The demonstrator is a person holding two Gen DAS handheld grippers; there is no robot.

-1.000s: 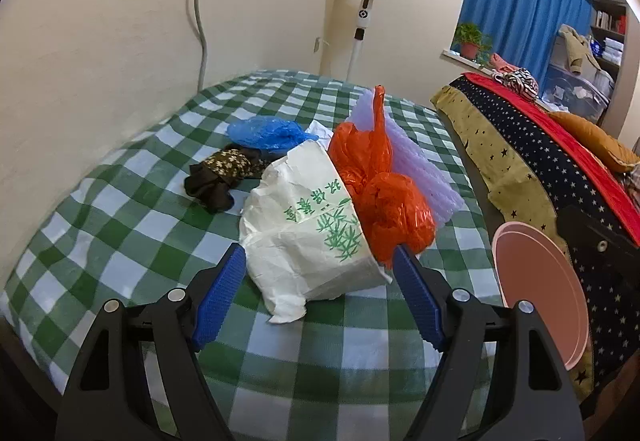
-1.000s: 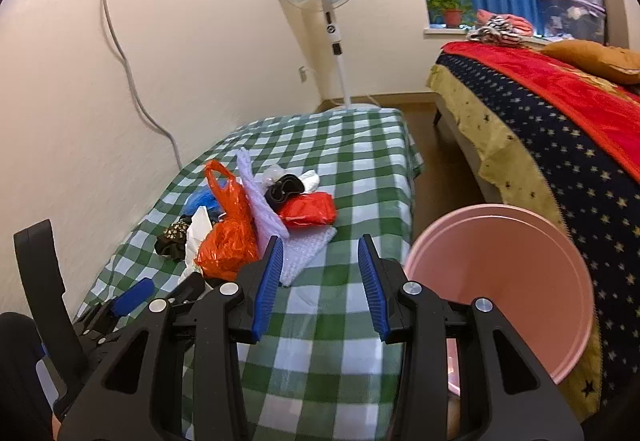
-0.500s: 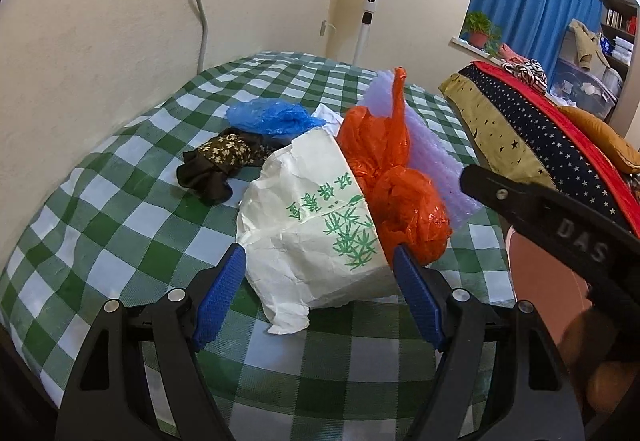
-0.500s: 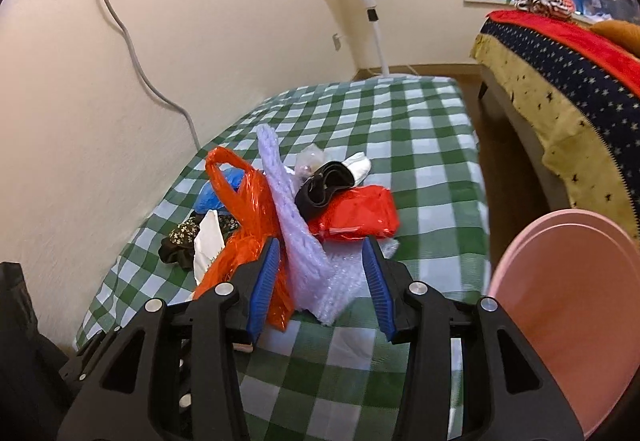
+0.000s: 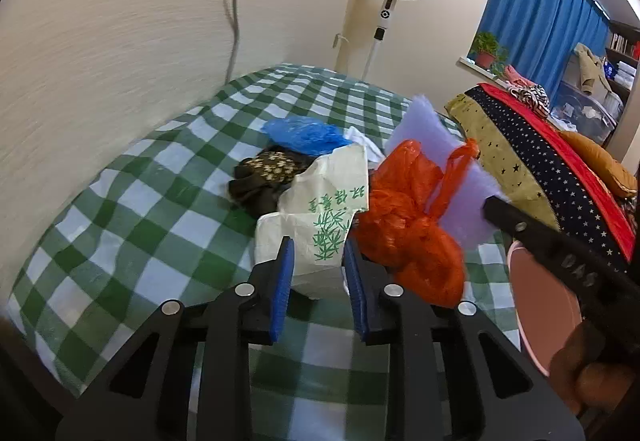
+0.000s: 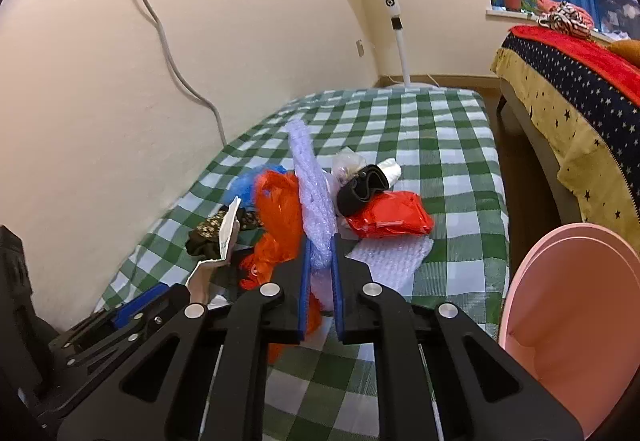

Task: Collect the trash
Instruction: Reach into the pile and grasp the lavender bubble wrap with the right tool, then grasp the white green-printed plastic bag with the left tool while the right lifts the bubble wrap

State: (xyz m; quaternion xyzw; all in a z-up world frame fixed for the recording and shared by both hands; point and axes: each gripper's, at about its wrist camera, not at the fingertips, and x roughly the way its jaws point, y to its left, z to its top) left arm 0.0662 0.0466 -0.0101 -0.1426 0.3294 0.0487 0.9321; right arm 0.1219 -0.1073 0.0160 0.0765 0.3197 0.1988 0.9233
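The left gripper (image 5: 316, 265) is closing on the white paper bag (image 5: 316, 217), and the right gripper (image 6: 320, 269) is pinching the bubble wrap (image 6: 312, 197) (both beside the orange bag (image 5: 408, 229)) on the checked cloth (image 5: 152, 209).

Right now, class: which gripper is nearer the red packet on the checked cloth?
Right. The right gripper pinches the bubble wrap beside the red packet; the left gripper grips the white bag, farther off.

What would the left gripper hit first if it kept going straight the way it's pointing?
The left gripper is already closed on the white paper bag; straight on, it would likely push deeper into that bag, the dark patterned cloth seemingly next.
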